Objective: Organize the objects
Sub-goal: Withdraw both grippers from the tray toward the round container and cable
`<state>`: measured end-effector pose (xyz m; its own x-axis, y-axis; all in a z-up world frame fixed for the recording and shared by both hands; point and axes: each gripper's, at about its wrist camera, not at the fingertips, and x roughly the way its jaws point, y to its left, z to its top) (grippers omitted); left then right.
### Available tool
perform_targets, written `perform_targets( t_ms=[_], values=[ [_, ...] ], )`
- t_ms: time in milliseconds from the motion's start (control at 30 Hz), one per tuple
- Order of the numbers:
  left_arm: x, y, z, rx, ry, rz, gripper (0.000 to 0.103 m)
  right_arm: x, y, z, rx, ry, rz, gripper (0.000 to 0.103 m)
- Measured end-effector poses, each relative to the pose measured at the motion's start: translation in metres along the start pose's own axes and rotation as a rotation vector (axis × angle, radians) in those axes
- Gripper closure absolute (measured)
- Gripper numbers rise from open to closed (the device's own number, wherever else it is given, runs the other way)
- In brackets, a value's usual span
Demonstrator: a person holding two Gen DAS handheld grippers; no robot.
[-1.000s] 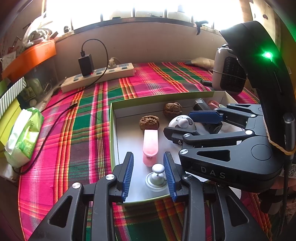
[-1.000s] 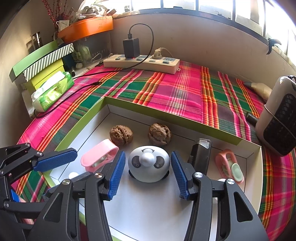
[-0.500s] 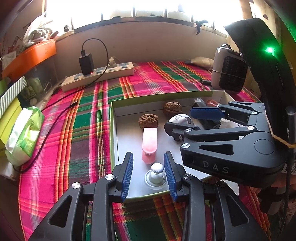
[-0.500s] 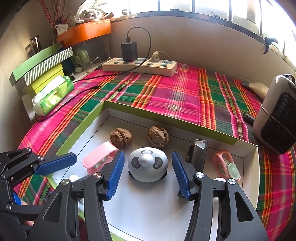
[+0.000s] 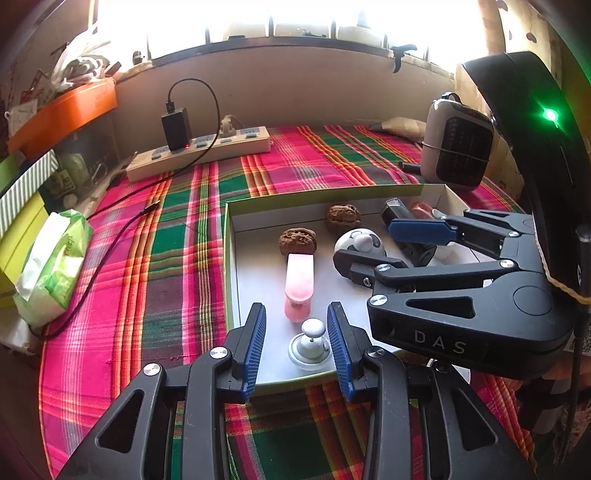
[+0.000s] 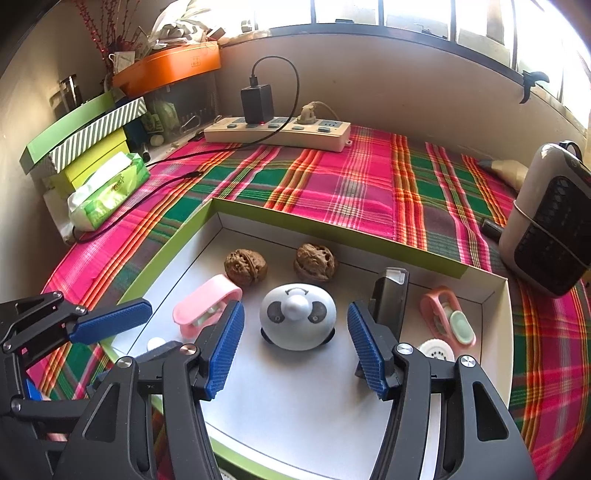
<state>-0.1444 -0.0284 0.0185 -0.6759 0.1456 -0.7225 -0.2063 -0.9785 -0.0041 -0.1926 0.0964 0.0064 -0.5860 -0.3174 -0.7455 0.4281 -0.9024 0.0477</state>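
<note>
The right gripper, fingers spreading round the panda timer, half hides it from the left gripper, whose fingers stand apart.

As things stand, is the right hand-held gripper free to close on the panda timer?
Probably yes: the right hand-held gripper is opening astride the panda timer, pads clear, nothing between them.

A tabletop under a pink-and-green plaid cloth runs back to a plain beige wall. Above it, barred windows blaze white – glare hides what is outside (sunlight also falls across the cloth).
</note>
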Motion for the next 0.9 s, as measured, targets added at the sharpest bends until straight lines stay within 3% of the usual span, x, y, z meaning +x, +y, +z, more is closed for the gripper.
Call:
perform_targets(
  t_ms=[900],
  values=[
    [-0.034, -0.002, -0.015, -0.039, -0.038, -0.002, 0.07, -0.055, 0.002, -0.026, 0.067, -0.086, -0.013, 0.044]
  ],
)
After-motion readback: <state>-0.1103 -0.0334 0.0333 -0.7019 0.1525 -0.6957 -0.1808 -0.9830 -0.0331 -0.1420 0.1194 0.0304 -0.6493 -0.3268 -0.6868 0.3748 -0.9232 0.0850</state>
